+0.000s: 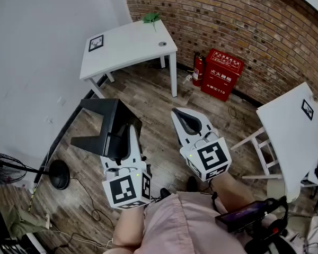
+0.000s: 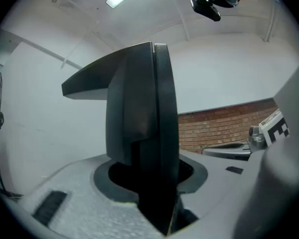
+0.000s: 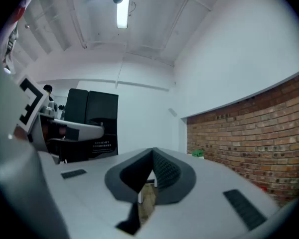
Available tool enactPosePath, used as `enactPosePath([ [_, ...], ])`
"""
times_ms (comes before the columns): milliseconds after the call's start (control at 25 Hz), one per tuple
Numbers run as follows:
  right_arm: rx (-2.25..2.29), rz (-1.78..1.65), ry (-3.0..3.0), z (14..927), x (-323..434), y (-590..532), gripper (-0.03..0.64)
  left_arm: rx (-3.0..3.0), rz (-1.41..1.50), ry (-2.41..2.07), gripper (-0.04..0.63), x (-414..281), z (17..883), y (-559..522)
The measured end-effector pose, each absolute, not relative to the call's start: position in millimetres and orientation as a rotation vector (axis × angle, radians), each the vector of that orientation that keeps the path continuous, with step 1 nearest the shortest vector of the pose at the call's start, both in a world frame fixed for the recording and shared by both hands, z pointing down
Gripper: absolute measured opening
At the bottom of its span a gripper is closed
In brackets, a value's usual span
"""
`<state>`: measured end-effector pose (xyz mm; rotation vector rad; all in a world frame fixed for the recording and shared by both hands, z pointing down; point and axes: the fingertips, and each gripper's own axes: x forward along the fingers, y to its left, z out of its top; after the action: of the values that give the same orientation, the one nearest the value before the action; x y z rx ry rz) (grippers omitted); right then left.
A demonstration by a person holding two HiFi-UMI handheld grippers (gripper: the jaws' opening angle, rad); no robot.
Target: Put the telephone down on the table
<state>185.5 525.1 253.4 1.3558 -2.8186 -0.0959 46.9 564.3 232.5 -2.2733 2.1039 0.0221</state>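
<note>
The telephone [image 1: 103, 128] is a black, angular desk set, held up in the air over the wooden floor. My left gripper [image 1: 128, 135] is shut on its right edge. In the left gripper view the telephone [image 2: 139, 113] stands upright between the jaws and fills the middle of the picture. My right gripper [image 1: 181, 115] hangs beside it, shut with nothing in it. In the right gripper view its jaws [image 3: 150, 176] meet, and the telephone [image 3: 92, 118] shows at the left. A white table [image 1: 132, 44] stands ahead by the brick wall.
On the white table lie a square marker tag [image 1: 96, 43], a green object [image 1: 151, 17] and a small round disc [image 1: 162, 44]. A red extinguisher [image 1: 197, 69] and red box [image 1: 221, 74] stand by the wall. A second white table [image 1: 294, 134] is at right, a fan [image 1: 0, 165] at left.
</note>
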Motion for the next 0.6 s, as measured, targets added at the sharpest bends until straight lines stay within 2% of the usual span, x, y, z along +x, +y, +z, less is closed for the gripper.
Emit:
enactPosePath([
  [600,1.353,-0.009,-2.869,259,206,518,0.005,-2.389,-0.009,2.001,0.169,73,243,555],
])
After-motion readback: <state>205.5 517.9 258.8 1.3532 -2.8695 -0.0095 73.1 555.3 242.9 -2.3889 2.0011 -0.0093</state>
